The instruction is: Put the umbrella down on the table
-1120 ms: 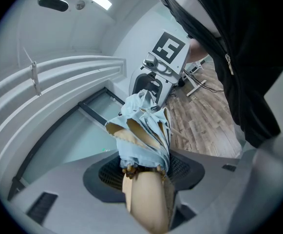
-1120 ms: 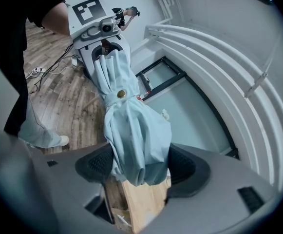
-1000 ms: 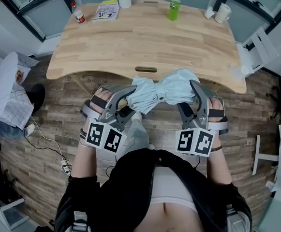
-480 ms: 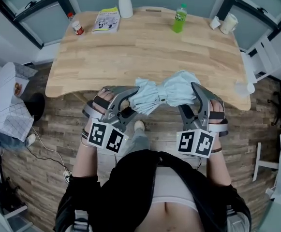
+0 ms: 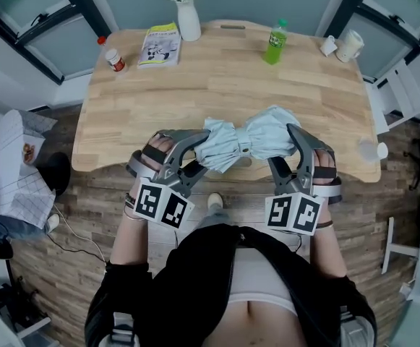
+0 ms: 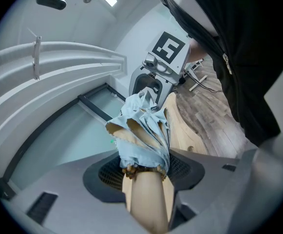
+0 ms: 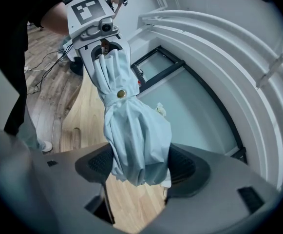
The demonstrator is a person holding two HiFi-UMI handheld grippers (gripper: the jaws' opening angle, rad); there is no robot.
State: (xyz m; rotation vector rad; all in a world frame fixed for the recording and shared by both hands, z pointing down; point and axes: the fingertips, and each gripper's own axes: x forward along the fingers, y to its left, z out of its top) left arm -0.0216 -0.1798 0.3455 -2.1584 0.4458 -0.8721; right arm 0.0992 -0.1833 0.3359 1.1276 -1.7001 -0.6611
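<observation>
Holding the folded umbrella (image 5: pixel 247 143) crosswise between two tools, the person stands at the near edge of the desk (image 5: pixel 217 85). The umbrella hangs over that edge and seems not yet to rest on the wood.

At the left, the left tool (image 5: pixel 199 147) is clamped on the tan handle (image 6: pixel 145 206), just where the pale blue cloth ends. Its jaws stand fairly wide because the handle is thick. That handle looks smooth and stiff, a firm place to grip, though I judge it could turn or slide in the pads under a slack hold.

In the middle, a strap (image 7: pixel 118 95) with a round snap cinches the cloth, so the bundle should not fall open.

At the right, the right tool (image 5: pixel 293 144) is closed on the loose cloth at the umbrella's other end. That cloth is soft and baggy and gives under the pads, so I take this hold for the less sure of the two.

The whole thing seems light and not fragile, probably a stiff shaft inside a soft wrap. A hold at both ends suits it, level and without droop.

Along the far edge stand a small bottle (image 5: pixel 113 59), a booklet (image 5: pixel 159 45), a vase (image 5: pixel 188 22), a green bottle (image 5: pixel 275 42) and a mug (image 5: pixel 350 45). All are well apart from the umbrella, and the near middle of the desk looks roomy enough for it.
</observation>
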